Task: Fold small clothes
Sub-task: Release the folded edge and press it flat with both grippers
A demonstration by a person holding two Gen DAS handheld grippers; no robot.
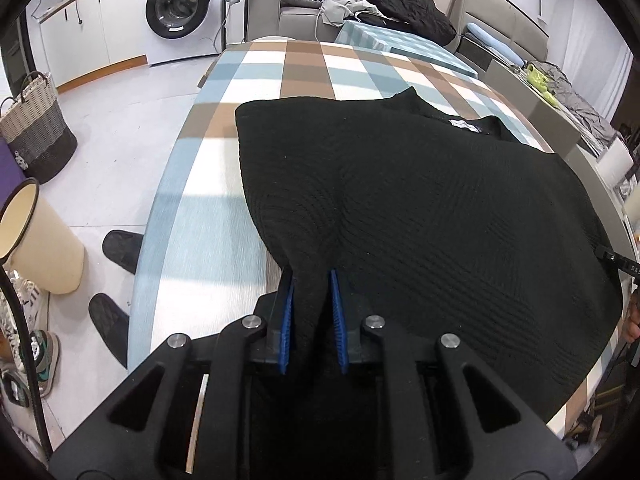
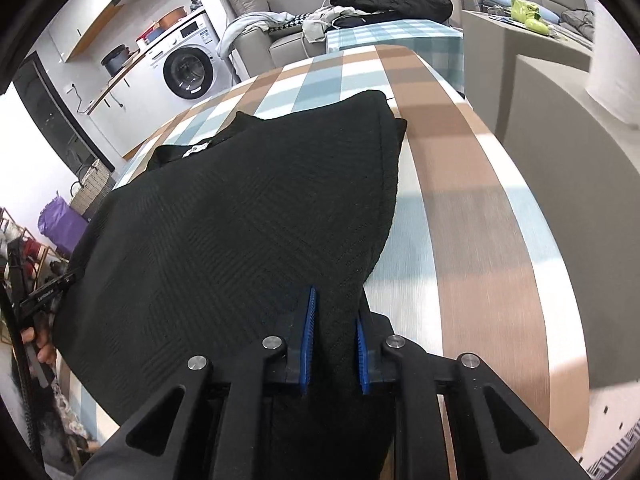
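Table [image 1: 208, 208], checked cloth: we are working black knit top [image 1: 400, 208] lying across it, collar end far, near hem bunched up in our claws. Left gripper [image 1: 312, 316] pinching left hem corner; right gripper [image 2: 334, 344] pinching right corner. Risk: thick knit slipping from pads, or uneven pull skewing fold. Bare table beyond collar; table edges close both sides.

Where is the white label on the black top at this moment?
The white label sits at the neckline on the far end of the black top, which lies on the checked tablecloth. It shows upper right in the left wrist view, upper left in the right.
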